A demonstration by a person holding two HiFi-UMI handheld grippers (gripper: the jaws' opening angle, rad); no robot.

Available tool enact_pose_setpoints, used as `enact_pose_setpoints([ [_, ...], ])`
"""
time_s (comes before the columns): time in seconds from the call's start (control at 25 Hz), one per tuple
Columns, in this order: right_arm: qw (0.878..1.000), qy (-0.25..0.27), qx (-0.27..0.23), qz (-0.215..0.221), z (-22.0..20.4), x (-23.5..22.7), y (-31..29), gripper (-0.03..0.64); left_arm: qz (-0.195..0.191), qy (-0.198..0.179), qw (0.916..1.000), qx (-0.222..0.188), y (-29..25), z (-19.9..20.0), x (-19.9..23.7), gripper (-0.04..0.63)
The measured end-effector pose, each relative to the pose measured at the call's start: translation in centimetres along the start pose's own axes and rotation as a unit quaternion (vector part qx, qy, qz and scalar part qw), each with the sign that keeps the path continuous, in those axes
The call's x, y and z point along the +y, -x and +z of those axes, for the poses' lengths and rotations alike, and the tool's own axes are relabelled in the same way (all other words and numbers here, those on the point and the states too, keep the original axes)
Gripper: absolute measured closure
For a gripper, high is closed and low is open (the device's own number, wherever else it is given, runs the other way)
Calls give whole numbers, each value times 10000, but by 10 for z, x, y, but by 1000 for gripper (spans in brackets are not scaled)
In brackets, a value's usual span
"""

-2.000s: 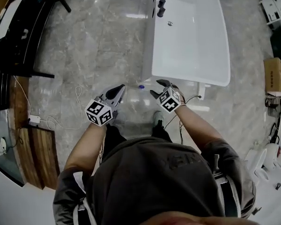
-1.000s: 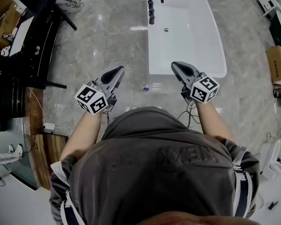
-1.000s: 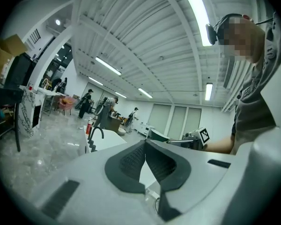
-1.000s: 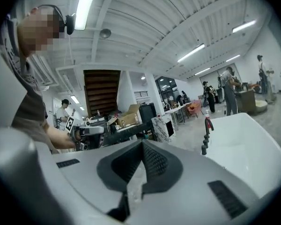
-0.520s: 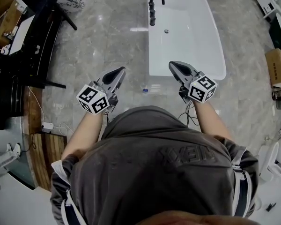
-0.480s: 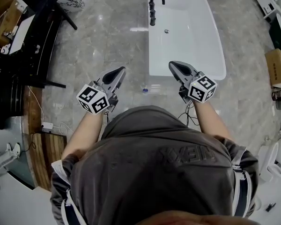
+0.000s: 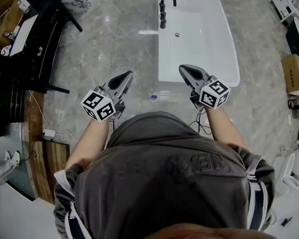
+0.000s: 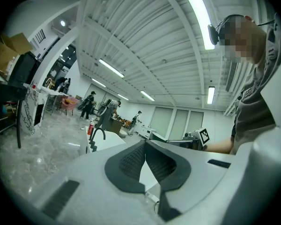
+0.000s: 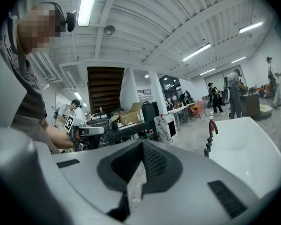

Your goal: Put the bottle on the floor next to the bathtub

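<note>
The bottle (image 7: 153, 96) stands on the floor (image 7: 109, 39), just beside the near end of the bathtub (image 7: 204, 49). It sits below and between your grippers, neither clearly nearer, and it's too small to read its axis. Your left gripper (image 7: 125, 75) and right gripper (image 7: 183, 68) are both closed on nothing. Two seconds ago you crouched with both low around it; now you stand, both lifted away.

Showroom hall: bathtub (image 7: 204, 44), marble floor (image 7: 109, 29)
</note>
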State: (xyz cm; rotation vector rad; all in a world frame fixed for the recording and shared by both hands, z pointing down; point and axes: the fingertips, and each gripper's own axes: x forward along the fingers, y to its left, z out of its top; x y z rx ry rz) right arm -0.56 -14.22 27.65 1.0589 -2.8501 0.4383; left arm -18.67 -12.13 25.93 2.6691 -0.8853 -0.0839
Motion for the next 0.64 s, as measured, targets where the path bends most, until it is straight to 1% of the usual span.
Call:
enact_pose_setpoints([
  [0.64,9999,114,52,111,1,5,-1,626,67,27,10000,-64,4,1,0,592],
])
